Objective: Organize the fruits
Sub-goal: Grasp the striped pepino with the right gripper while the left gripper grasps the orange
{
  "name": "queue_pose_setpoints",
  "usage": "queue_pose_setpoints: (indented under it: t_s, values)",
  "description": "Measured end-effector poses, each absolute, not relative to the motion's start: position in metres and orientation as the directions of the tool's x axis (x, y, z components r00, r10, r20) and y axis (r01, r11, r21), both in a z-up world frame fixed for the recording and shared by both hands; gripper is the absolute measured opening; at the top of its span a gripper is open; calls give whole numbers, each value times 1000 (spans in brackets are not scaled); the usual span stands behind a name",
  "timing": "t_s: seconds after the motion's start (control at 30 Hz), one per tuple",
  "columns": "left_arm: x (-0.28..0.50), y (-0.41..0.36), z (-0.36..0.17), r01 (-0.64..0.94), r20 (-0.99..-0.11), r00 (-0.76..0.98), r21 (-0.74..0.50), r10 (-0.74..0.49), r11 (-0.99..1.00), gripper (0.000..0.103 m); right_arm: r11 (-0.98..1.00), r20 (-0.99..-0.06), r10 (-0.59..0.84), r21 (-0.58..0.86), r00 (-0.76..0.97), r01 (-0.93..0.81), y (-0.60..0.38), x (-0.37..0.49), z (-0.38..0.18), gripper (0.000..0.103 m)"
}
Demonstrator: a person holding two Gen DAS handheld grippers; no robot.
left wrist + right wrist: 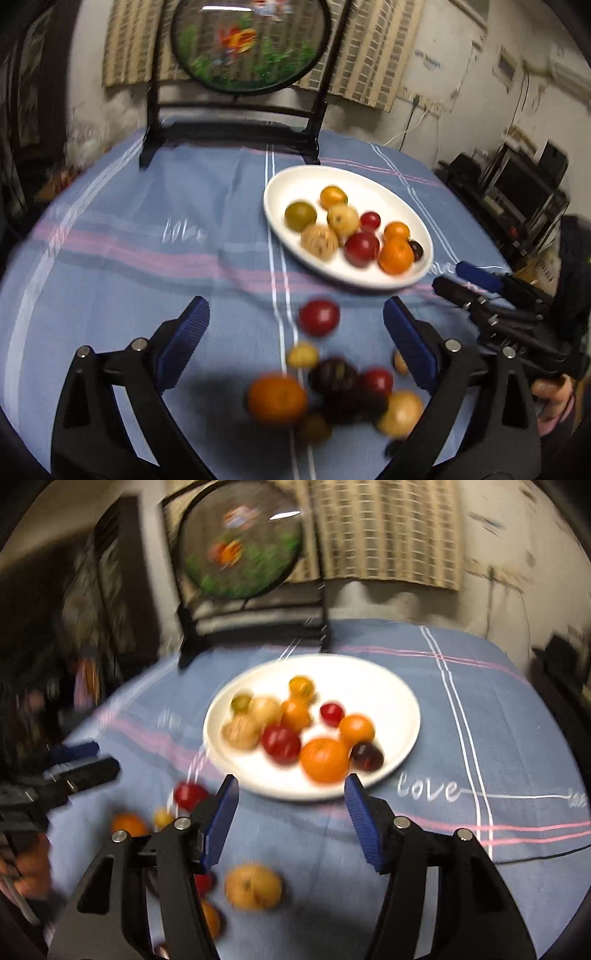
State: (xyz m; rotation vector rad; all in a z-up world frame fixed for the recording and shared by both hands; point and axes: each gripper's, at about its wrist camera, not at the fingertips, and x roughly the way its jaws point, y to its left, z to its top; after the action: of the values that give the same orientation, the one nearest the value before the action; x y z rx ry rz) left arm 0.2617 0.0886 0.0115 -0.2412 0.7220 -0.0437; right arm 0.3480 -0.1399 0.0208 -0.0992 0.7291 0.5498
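A white oval plate [373, 184] [391, 698] on the blue cloth holds several small fruits: oranges, red and dark ones, a green one, pale yellow ones. A loose cluster lies on the cloth nearer me: a red fruit [319, 317] [189, 794], an orange [277, 398], a dark fruit [334, 376], a yellow fruit [400, 413] [253, 886]. My left gripper [295, 321] is open and empty above this cluster. My right gripper [291, 797] is open and empty at the plate's near rim, and shows in the left wrist view [469, 280].
A round painted screen on a black stand [251, 44] [240, 542] stands at the table's far edge behind the plate. Blue striped tablecloth [129, 240] covers the round table. Dark shelving with equipment [517, 184] is to the right.
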Motion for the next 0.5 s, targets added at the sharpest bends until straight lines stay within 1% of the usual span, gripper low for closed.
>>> queue_pose_setpoints:
  t_s: [0.1,0.17,0.27,0.37,0.4,0.5]
  values:
    - [244,96,-5,-57,-649,752,-240,-117,969,97,836,-702,415,43,579,-547,-135,326,5,61]
    - [242,99,-9,-70,-657,746,-241,-110,968,97,839,-716,385,9,582,-544,-134,315,-2,60]
    - [242,103,-15,-67,-660,730,-328,-178,942,97,845,-717,365,-13,594,-535,-137,309,-7,60]
    - [242,99,-18,-84,-682,716,-298,-150,951,97,846,-739,353,-10,574,-534,-136,312,-14,60]
    - [241,95,-18,-86,-683,718,-278,-133,957,97,840,-743,365,1,562,-543,-134,313,-16,60]
    - [239,90,-16,-61,-673,727,-261,-137,963,97,831,-744,372,1,555,-557,-133,311,-17,60]
